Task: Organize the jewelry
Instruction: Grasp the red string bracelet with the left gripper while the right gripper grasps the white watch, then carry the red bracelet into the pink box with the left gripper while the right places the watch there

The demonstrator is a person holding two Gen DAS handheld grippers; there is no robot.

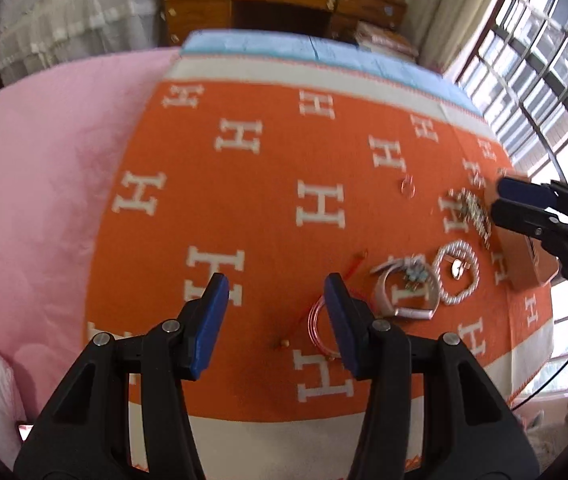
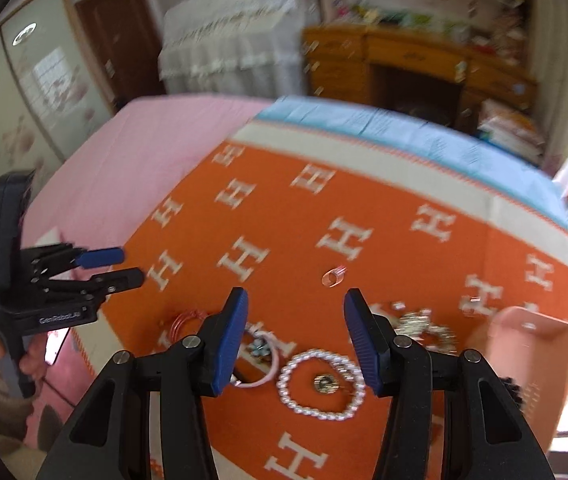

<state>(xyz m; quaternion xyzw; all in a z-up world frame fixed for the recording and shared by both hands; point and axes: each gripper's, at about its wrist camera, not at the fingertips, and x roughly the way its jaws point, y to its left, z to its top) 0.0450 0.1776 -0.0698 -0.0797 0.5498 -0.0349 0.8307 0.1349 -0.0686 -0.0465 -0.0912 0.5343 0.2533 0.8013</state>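
The jewelry lies loose on the orange blanket [image 2: 284, 224]: a pearl bracelet [image 2: 320, 384] around a small gold piece [image 2: 325, 383], a pink bangle [image 2: 259, 360] beside it, and red wire hoops [image 1: 318, 326]. The pink box [image 2: 532, 344] waits nearby, likely to collect them. Your right gripper [image 2: 296, 340] hangs above the pearls, jaws wide and empty. Your left gripper [image 1: 275, 320] is wide and empty too.
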